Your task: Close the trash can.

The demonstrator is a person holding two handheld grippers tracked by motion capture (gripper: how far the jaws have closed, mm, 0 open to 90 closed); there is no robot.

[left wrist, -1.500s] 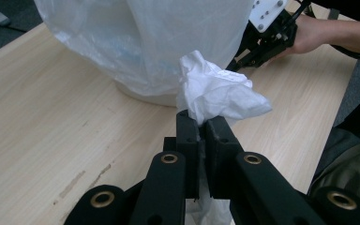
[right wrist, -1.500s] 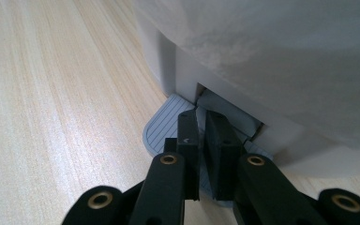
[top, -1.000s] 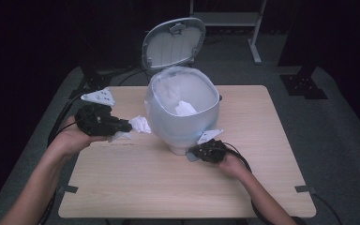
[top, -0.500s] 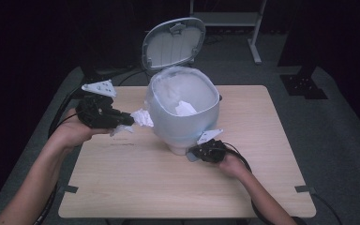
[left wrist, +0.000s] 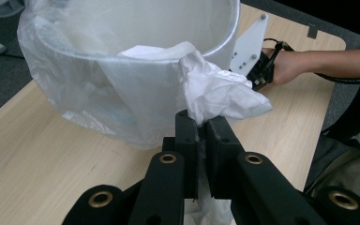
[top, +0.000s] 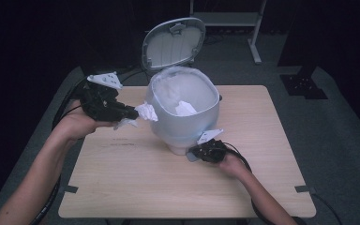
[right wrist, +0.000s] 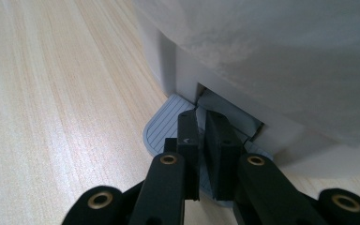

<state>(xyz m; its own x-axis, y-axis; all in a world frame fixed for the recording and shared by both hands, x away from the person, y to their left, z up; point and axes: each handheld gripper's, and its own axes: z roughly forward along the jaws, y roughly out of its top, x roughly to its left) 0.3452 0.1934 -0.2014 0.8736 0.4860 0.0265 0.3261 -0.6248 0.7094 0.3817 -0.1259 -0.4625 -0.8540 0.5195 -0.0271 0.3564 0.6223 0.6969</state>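
A white pedal bin (top: 183, 117) lined with a clear plastic bag stands mid-table, its lid (top: 173, 44) swung up at the back. A crumpled white paper (top: 185, 108) lies inside. My left gripper (top: 133, 113) is shut on a crumpled white tissue (top: 145, 112) and holds it in the air just left of the bin's rim. In the left gripper view the tissue (left wrist: 220, 91) sticks up from the closed jaws (left wrist: 199, 124), against the bag (left wrist: 98, 98). My right gripper (top: 192, 152) is shut, its tips resting on the grey foot pedal (right wrist: 168, 124) at the bin's base.
The wooden table (top: 136, 187) has bare room in front of the bin and to its right. Black cables (top: 70, 101) trail off the back left corner. A metal stand (top: 253, 28) is on the dark floor behind.
My left gripper has risen and moved toward the bin with the tissue in it. The right gripper has stayed on the pedal, and the lid stays up.
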